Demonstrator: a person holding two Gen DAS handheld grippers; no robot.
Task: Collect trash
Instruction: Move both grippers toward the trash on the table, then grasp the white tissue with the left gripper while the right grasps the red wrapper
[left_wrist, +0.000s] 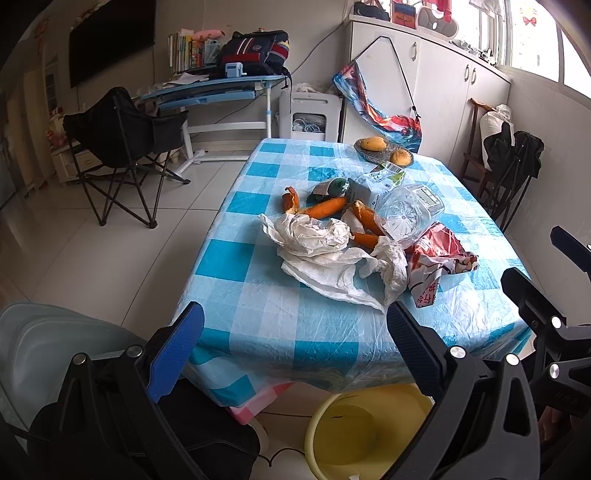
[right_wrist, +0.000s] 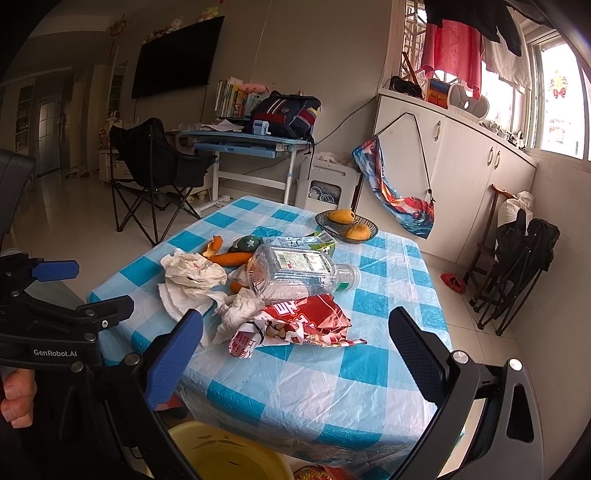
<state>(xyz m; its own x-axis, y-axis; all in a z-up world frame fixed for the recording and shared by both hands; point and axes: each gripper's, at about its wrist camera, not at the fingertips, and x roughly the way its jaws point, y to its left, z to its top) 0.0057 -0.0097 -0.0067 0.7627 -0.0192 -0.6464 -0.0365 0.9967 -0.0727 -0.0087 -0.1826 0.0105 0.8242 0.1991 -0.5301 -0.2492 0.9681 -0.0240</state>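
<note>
- Left wrist view: the left gripper (left_wrist: 295, 350) hangs spread wide and empty off the table's (left_wrist: 258, 314) near edge; the trash sits mid-table: crumpled tissue (left_wrist: 325, 258), red snack wrapper (left_wrist: 439, 258), clear plastic bottle (left_wrist: 410, 214), orange peels (left_wrist: 325, 207); a yellow bin (left_wrist: 369, 432) waits on the floor below the near edge.
- Right wrist view: the right gripper (right_wrist: 295, 354) is likewise wide apart and holding nothing, the wrapper (right_wrist: 295, 321) nearest its fingers; collection looks not yet begun; next, I judge, close on the wrapper and drop it in the bin (right_wrist: 229, 454).
- Hard to tell: the bin's rim is cut off by the grippers; the carton behind the bottle (right_wrist: 295, 273) is mostly hidden.
</note>
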